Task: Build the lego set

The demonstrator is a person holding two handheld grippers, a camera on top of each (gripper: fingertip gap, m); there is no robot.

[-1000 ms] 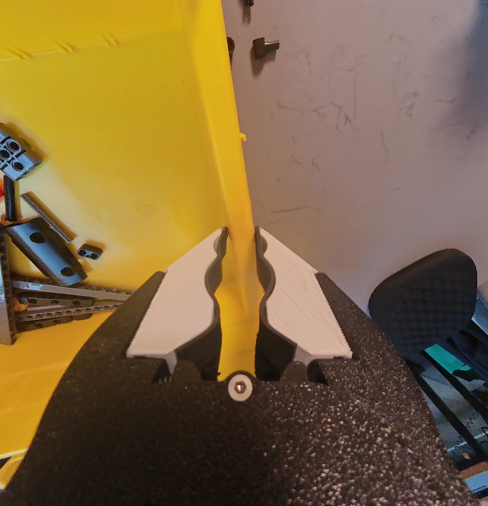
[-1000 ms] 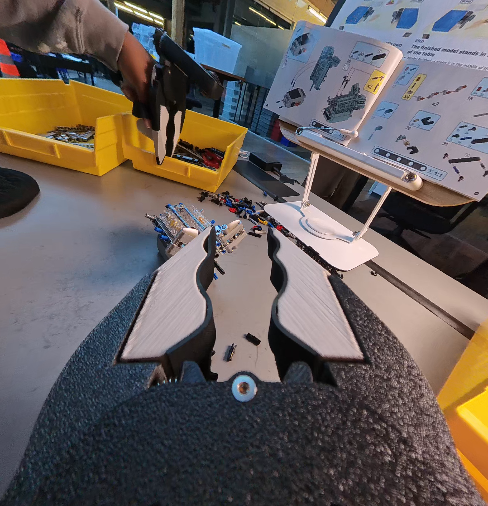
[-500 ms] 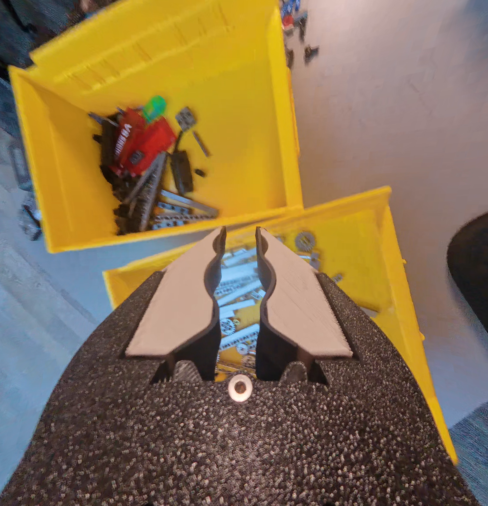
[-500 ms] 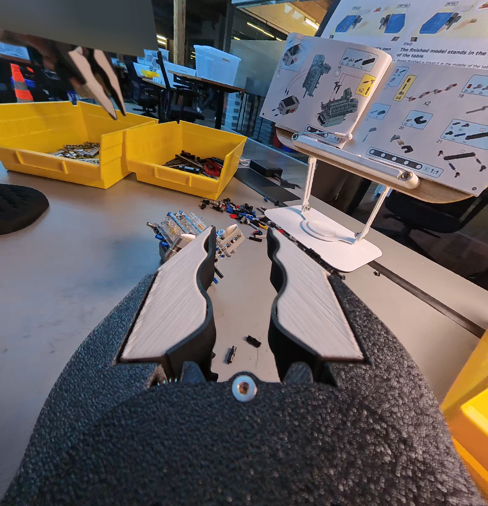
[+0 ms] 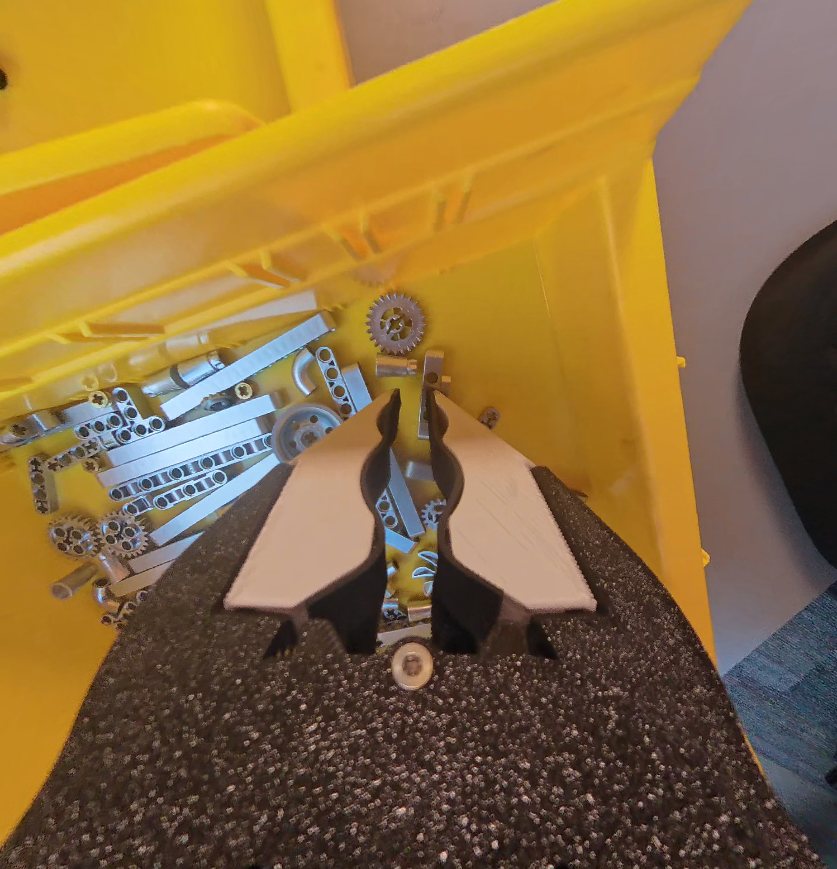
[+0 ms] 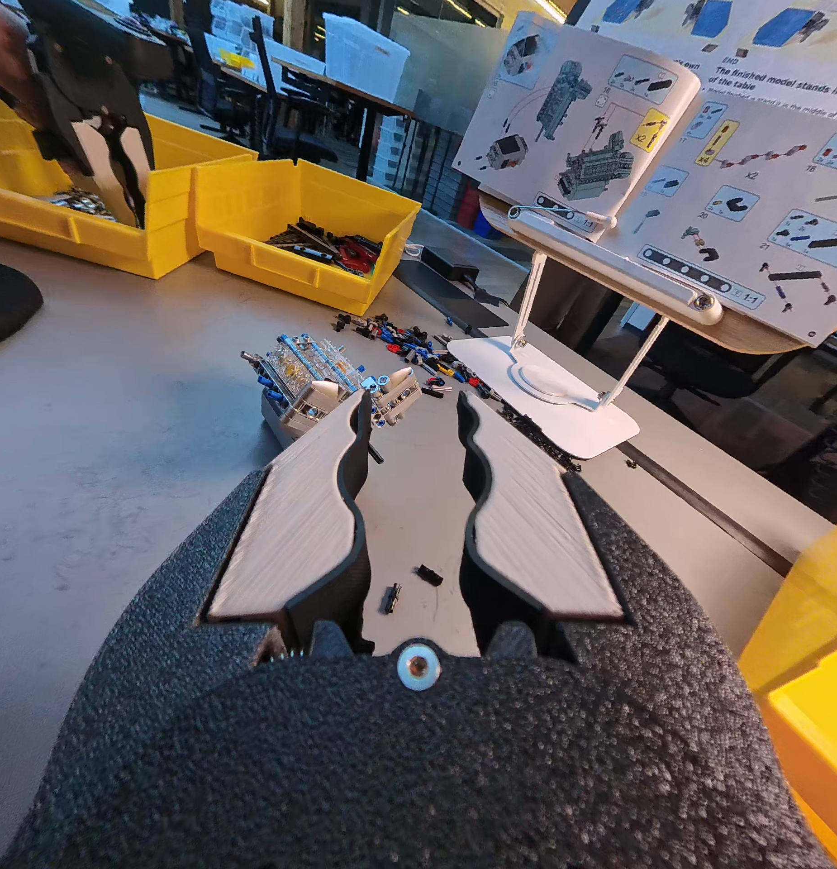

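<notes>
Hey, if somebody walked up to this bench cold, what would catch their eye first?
Probably the yellow bin heaped with grey beams and gears, with the open left gripper poised inside it. Next, the half-built grey model standing mid-table just ahead of the open right gripper. Behind it, the instruction sheets sit propped on a white stand.

Under my left gripper (image 5: pixel 413 399) sits a glossy yellow plastic bin (image 5: pixel 595 376) of smooth grey plastic beams (image 5: pixel 186 444) and a toothed gear (image 5: pixel 396 323). Both grippers' bodies look rough, grainy black; their fingers (image 6: pixel 308 498) are ridged matt white. Ahead of my right gripper (image 6: pixel 413 404), the table (image 6: pixel 101 446) is scuffed matt grey, with a glossy paper booklet (image 6: pixel 595 117) on a smooth white stand (image 6: pixel 548 399).
</notes>
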